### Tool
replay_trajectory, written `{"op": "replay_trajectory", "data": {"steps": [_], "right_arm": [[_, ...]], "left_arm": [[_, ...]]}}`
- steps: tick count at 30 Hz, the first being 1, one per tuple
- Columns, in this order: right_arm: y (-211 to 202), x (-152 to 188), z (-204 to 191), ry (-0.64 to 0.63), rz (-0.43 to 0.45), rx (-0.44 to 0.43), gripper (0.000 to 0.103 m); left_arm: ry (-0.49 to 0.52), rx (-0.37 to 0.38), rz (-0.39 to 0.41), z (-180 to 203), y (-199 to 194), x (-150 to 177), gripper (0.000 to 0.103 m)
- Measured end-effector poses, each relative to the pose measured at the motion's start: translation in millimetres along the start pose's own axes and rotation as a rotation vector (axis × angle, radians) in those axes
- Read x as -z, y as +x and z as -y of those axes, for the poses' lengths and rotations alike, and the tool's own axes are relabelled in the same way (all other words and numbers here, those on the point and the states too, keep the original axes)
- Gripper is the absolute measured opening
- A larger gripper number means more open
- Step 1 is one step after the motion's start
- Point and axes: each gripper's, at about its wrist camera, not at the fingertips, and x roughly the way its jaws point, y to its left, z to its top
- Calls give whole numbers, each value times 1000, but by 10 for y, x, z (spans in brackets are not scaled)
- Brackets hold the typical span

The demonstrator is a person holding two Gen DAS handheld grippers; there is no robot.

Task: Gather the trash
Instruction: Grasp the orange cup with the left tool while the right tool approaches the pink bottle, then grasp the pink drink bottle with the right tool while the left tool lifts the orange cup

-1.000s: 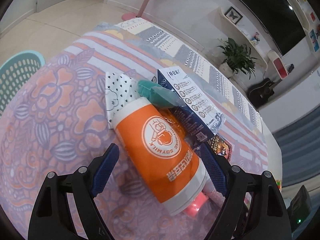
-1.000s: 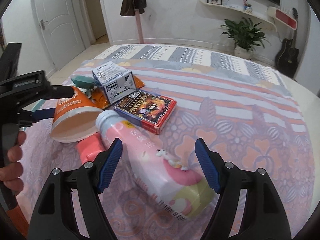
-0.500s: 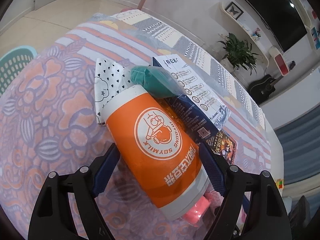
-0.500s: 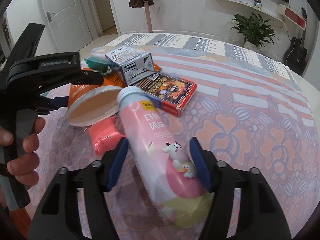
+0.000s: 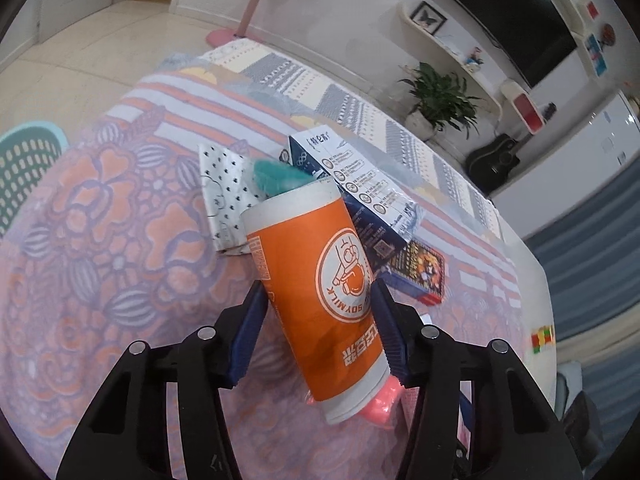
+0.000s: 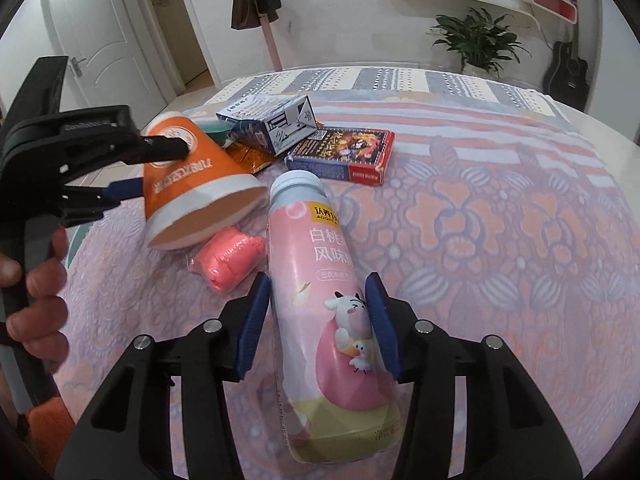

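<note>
Both grippers have closed in since a second ago.
Left gripper [image 5: 320, 316] clamps the orange cup [image 5: 320, 280], tilted above the floral tablecloth [image 5: 100, 240]; right gripper [image 6: 316, 320] squeezes the pink bottle [image 6: 320, 300].

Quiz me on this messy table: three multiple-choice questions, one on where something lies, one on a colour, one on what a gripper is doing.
1. Where is the pink roll?
A. on the card box
B. beside the cup's open mouth
C. inside the bottle

2. What colour is the cup?
A. orange
B. green
C. black

3. What is the right gripper doing?
A. hanging open
B. clamping the bottle
C. holding the carton

Answers: B, the roll lies on the cloth by the cup's mouth; A, its wall is orange with white bands; B, both pads press the bottle's sides.
</note>
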Motion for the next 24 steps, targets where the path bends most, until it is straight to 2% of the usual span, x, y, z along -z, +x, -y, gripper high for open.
{"op": "replay_trajectory", "data": {"steps": [6, 14, 15, 16, 17, 20, 23, 24], "right_arm": [[-156, 42, -72, 13, 30, 19, 44], [-424, -162, -361, -28, 103, -1, 38], [-447, -188, -408, -32, 109, -10, 8], [-450, -217, -446, -34, 99, -23, 0], [-446, -245, -479, -30, 96, -32, 0], [-351, -280, -627, -69, 57, 22, 0], [-409, -258, -543, -3, 85, 2, 0], [-429, -252, -480, 20, 81, 15, 4]], "left_arm": [[30, 19, 23, -105, -283, 32, 48], [47, 47, 83, -287, -727, -14, 48], [49, 46, 91, -304, -777, -25, 48], [54, 45, 103, -327, -844, -36, 48], [59, 45, 112, -346, -899, -44, 48], [72, 24, 137, -428, -1028, -65, 48], [83, 14, 150, -516, -1119, -47, 48], [83, 14, 152, -544, -1141, -38, 48]]}}
